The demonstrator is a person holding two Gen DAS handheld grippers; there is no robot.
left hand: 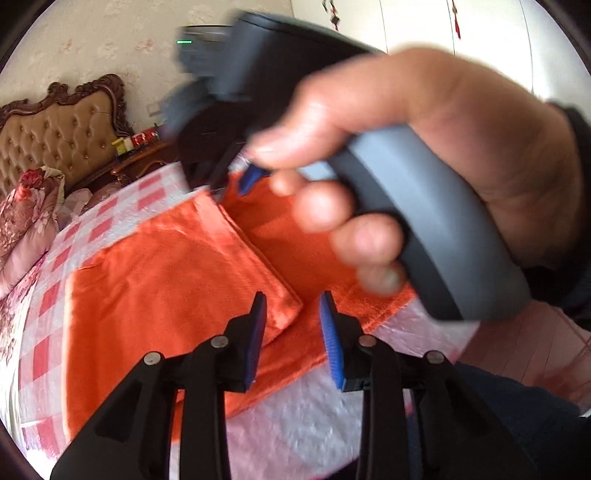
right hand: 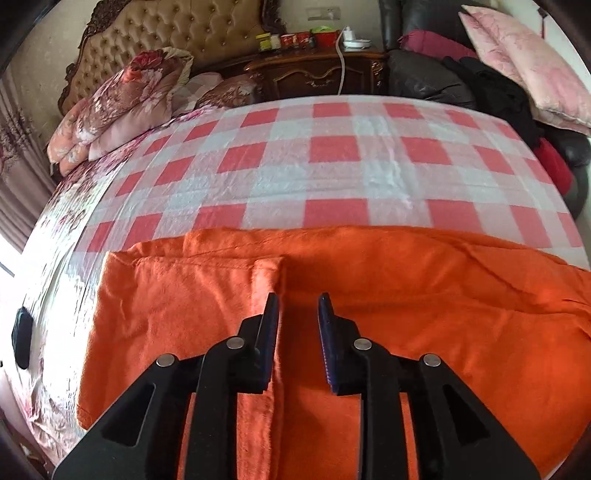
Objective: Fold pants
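Left wrist view: my left gripper point(left hand: 293, 299) has jaws spread a little, nothing between the blue pads, hovering over the near edge of the orange pants point(left hand: 166, 266). Pants lie on the checked bedspread point(left hand: 51, 302), a folded flap ending in a corner just beyond my left pad. Right of that, the person's hand point(left hand: 424, 166) wraps the grey handle of my right gripper point(left hand: 236, 181), blurred; one blue pad shows at the pants' far edge, jaw state not readable from this side.

Right wrist view: right gripper point(right hand: 298, 297) has jaws slightly apart, gap bare, pads clear of the cloth, pointing down at the pants point(right hand: 424, 295). Pants spread left to right across the near side of the bed; a folded layer sits on the left, its vertical edge running just under my left pad. Beyond, the red-and-white bedspread point(right hand: 332, 147). Far left, floral pillows point(right hand: 122, 99) against a tufted headboard point(right hand: 177, 26). Far middle, a dark wooden nightstand point(right hand: 317, 74) with small jars. Far right, a pink cushion point(right hand: 528, 62).
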